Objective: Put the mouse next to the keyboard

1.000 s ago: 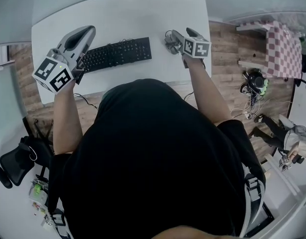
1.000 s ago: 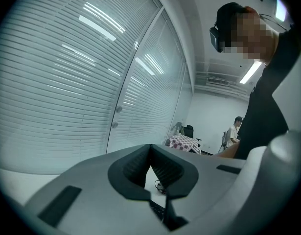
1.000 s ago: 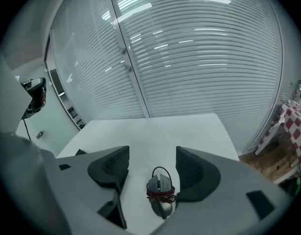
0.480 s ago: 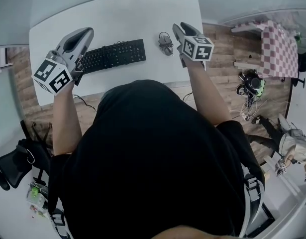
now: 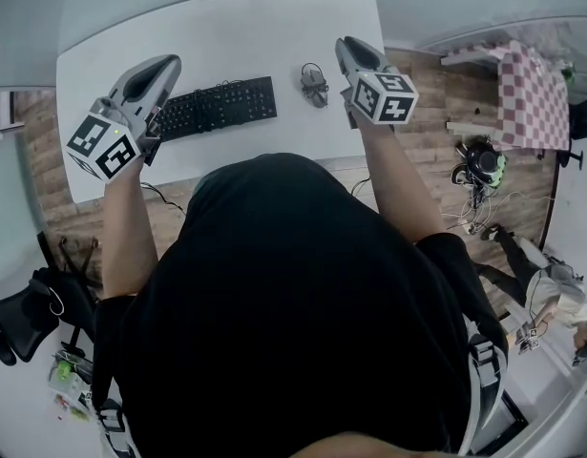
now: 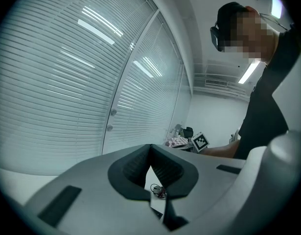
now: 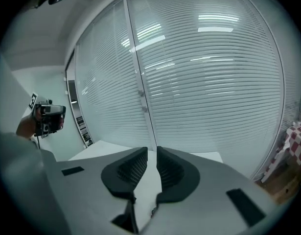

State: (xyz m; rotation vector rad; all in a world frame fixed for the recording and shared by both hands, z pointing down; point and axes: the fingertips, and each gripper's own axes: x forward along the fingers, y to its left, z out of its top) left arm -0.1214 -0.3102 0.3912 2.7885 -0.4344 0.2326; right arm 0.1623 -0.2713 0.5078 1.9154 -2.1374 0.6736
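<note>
On the white table (image 5: 226, 27): a black keyboard (image 5: 217, 107) toward the left and, to its right, the mouse (image 5: 314, 83) with its cable bunched against it (a wired one). Lies about level with the keyboard's right end, near it but not touching, with bare tabletop between the two. Held by nothing.

Just right of the mouse and apart from it, by the table's right edge: the right gripper (image 5: 350, 48). Has just been closing its jaws. Down to a narrow slit, with nothing in it, only pale tabletop showing through.

Over the keyboard's left end: the left gripper (image 5: 161, 65), with its marker cube toward the person. With jaws closed tip to tip, gripping nothing (through the wedge behind the tips, a small glimpse of the mouse across the table).

Off the table: a black office chair (image 5: 26, 318) on the floor at lower left, and a red-and-white checked cloth (image 5: 534, 89) at far right. Beyond both grippers, closed slatted blinds (image 7: 204, 72).
</note>
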